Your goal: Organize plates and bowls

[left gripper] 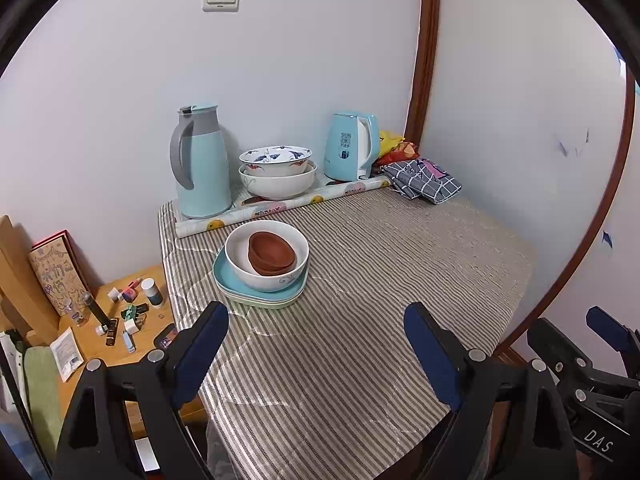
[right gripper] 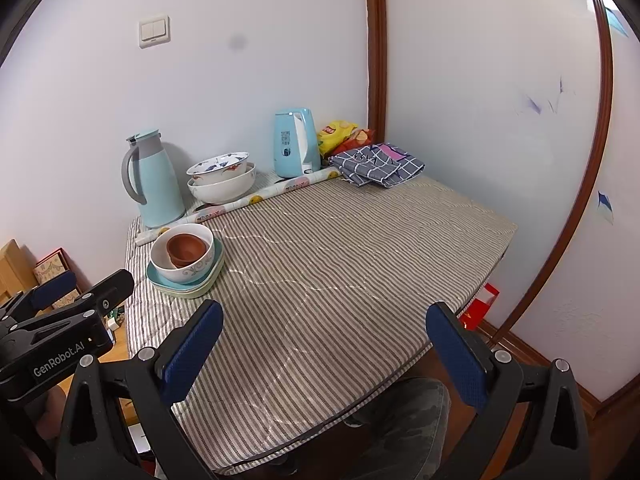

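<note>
Both your left hand-held gripper [left gripper: 316, 344] and right hand-held gripper [right gripper: 324, 344] gape wide, empty. The brown bowls [left gripper: 271, 255] sit tilted in the white bowl [left gripper: 267, 254] on stacked plates [left gripper: 262, 286] near the worktop's [left gripper: 380, 280] edge; a careless grab could tip them off.

Ahead of both grippers the striped tablecloth [right gripper: 340, 264] lies bare through the middle and right, w/ open room to pass. Ahead-left of the left gripper [left gripper: 316, 344], jaws wide w/ nothing between: plate stack [left gripper: 260, 292] w/ white bowl [left gripper: 267, 256] and brown bowls [left gripper: 272, 254] on top. Far edge blocked by thermos [left gripper: 202, 162], nested bowls [left gripper: 277, 172], kettle [left gripper: 352, 146], paper roll [left gripper: 280, 208], folded cloth [left gripper: 424, 180].
</note>
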Demonstrator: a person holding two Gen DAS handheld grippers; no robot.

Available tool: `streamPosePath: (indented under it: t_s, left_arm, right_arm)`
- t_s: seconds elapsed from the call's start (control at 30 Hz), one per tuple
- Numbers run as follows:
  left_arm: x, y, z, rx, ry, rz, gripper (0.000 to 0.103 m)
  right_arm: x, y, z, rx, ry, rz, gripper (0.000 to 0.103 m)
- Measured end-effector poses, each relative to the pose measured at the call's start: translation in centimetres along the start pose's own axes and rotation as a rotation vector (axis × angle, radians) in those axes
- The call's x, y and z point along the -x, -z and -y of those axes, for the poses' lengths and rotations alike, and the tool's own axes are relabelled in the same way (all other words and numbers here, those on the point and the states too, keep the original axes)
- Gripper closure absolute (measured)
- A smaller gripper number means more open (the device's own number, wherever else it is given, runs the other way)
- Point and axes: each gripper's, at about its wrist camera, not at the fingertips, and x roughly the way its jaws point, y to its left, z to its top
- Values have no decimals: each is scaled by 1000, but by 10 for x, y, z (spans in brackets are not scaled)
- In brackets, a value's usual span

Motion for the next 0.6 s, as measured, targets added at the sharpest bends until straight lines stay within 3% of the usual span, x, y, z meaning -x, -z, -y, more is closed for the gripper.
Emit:
streamPosePath:
  t_s: [0.6]
  left_arm:
    - [-1, 2, -1, 12, -7, 4, 12]
  right_arm:
    - [2, 1, -2, 5, -4, 0, 3]
